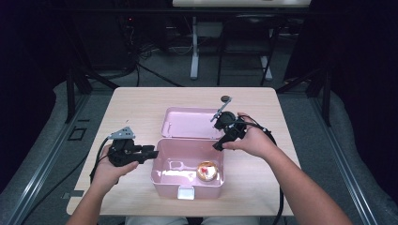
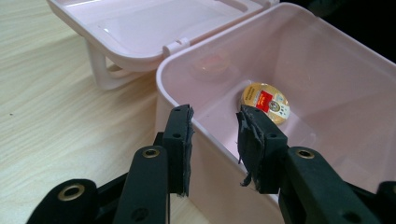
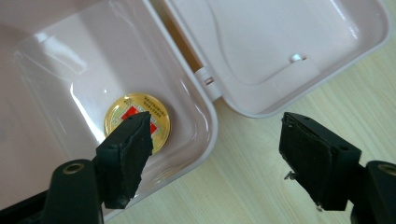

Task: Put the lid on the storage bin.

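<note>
A pink box point(image 1: 187, 176) stands open in the middle of the wooden bench point(image 1: 136, 101), and its lid point(image 1: 190, 123) lies flat behind it, joined at the hinge. Inside the box, near its right front corner in the high view, lies 1 round gold tin point(image 1: 207, 171) with a red mark on its top.

The left gripper point(image 1: 152, 152) is held at the left wall of the box. In the left gripper view its 2 fingers point(image 2: 180, 144) stand on both sides of this wall, 1 outside and 1 inside, with a gap to the wall on each side, so they are released and grasp nothing.

The right gripper point(image 1: 218, 145) hangs above the back right corner of the box. Its fingers point(image 3: 126, 156) are spread wide and empty; in the right gripper view 1 is over the tin and the other over the bench.
</note>
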The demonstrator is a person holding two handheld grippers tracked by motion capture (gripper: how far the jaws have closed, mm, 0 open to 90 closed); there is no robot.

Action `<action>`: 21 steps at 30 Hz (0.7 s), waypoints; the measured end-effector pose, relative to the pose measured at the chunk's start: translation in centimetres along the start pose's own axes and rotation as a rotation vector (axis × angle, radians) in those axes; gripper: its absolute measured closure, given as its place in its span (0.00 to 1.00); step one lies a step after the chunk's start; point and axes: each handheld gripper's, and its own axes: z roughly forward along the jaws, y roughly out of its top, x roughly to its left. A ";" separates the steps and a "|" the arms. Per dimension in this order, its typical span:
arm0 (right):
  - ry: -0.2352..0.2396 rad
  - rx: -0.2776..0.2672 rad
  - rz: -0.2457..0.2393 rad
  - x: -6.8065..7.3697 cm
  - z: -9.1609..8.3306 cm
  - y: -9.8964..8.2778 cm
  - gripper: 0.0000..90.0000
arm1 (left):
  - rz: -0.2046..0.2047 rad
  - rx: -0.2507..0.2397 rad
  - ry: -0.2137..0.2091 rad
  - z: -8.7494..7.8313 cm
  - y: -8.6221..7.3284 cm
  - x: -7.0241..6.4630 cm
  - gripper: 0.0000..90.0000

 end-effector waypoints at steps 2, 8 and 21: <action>0.003 -0.006 0.023 -0.3 -0.1 0.0 0.29 | 0.007 0.014 -0.004 0.1 0.0 -0.1 0.73; -0.022 -0.021 0.067 -0.7 -0.2 -0.3 0.32 | 0.009 0.028 0.009 0.2 0.0 -0.2 0.76; -0.040 -0.088 0.130 -1.8 -0.2 -0.3 0.41 | 0.015 0.038 0.007 -0.1 0.0 -0.4 0.82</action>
